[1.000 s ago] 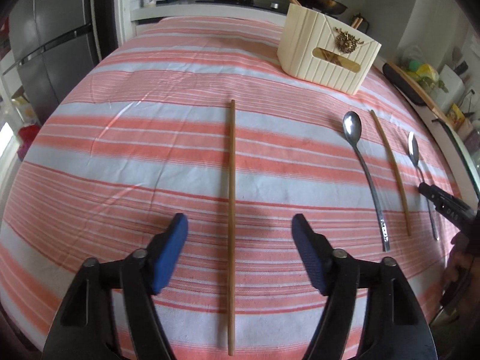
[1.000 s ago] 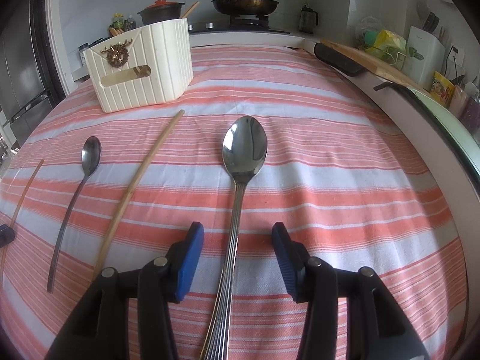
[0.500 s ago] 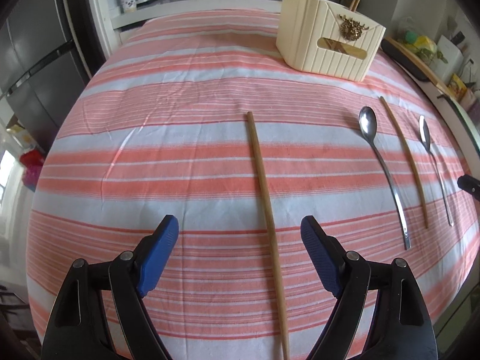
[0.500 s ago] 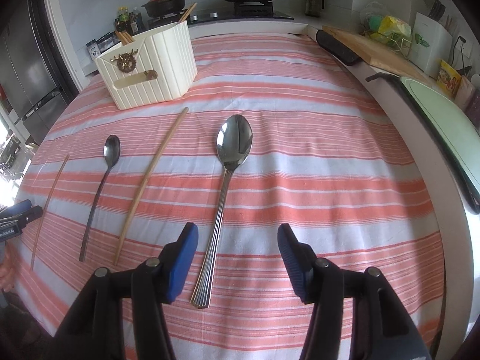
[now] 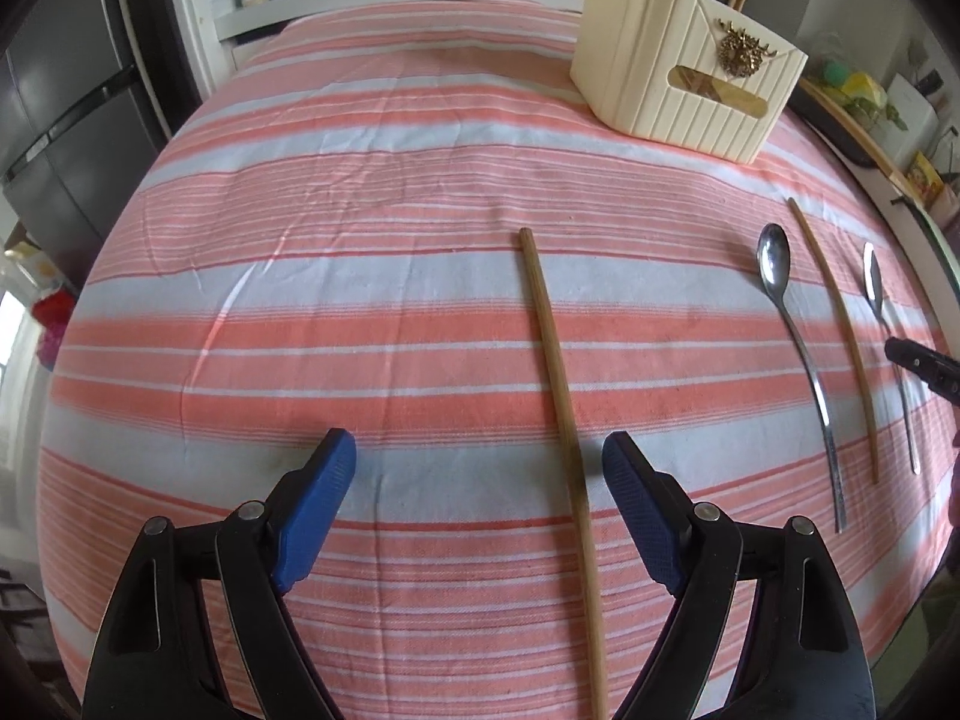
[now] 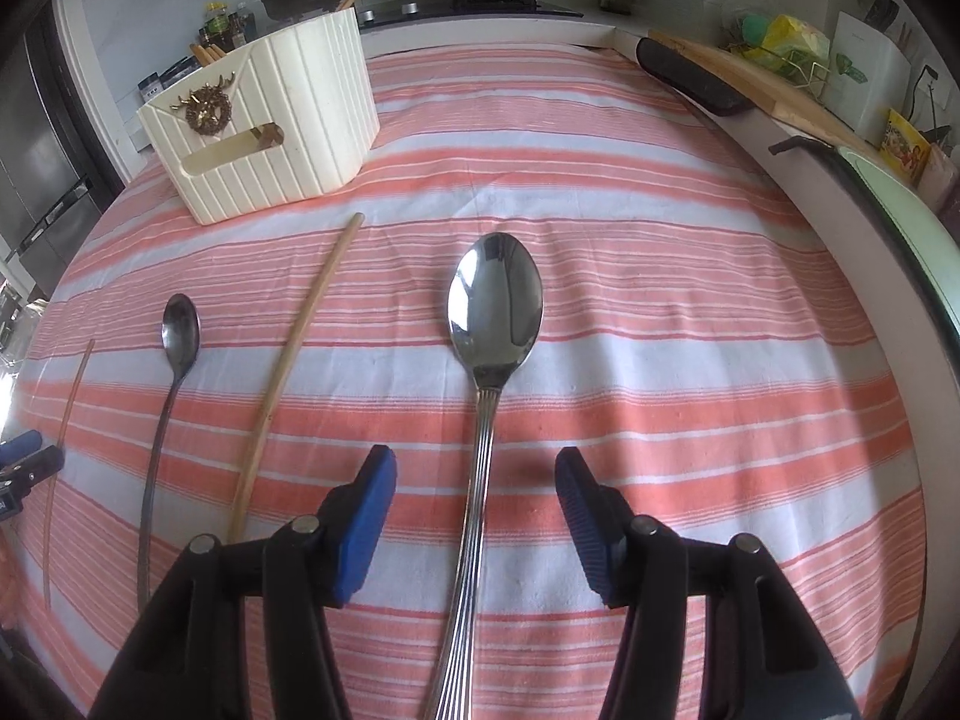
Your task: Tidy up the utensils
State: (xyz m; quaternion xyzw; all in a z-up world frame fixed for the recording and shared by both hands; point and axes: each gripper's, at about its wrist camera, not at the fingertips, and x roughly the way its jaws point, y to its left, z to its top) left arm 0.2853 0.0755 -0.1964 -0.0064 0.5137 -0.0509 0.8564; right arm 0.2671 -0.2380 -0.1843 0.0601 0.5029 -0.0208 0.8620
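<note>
A long wooden chopstick [image 5: 558, 390] lies on the striped cloth between the jaws of my left gripper [image 5: 480, 480], close to the right pad and untouched. That gripper is wide open. Further right lie a small spoon [image 5: 798, 360], a second chopstick [image 5: 840, 330] and a large spoon [image 5: 876, 294]. My right gripper [image 6: 477, 498] is open, with the large spoon [image 6: 495, 312] handle running between its pads without contact. To its left lie the chopstick [image 6: 288, 360], the small spoon [image 6: 177, 336] and the far chopstick [image 6: 66, 420]. A cream ribbed holder [image 6: 264, 126] stands behind, with chopsticks in it.
The cream holder [image 5: 678, 84] sits at the back right in the left wrist view. A stove with pans is beyond the table, a fridge at the left. A cutting board [image 6: 762, 84] and a dark bar [image 6: 690, 78] line the right edge. The left gripper's tip [image 6: 24, 462] shows at the far left.
My left gripper shifted left and opened a little wider, so the chopstick now lies near its right pad. My right gripper drew back from the large spoon, then closed in again, jaws slightly wider.
</note>
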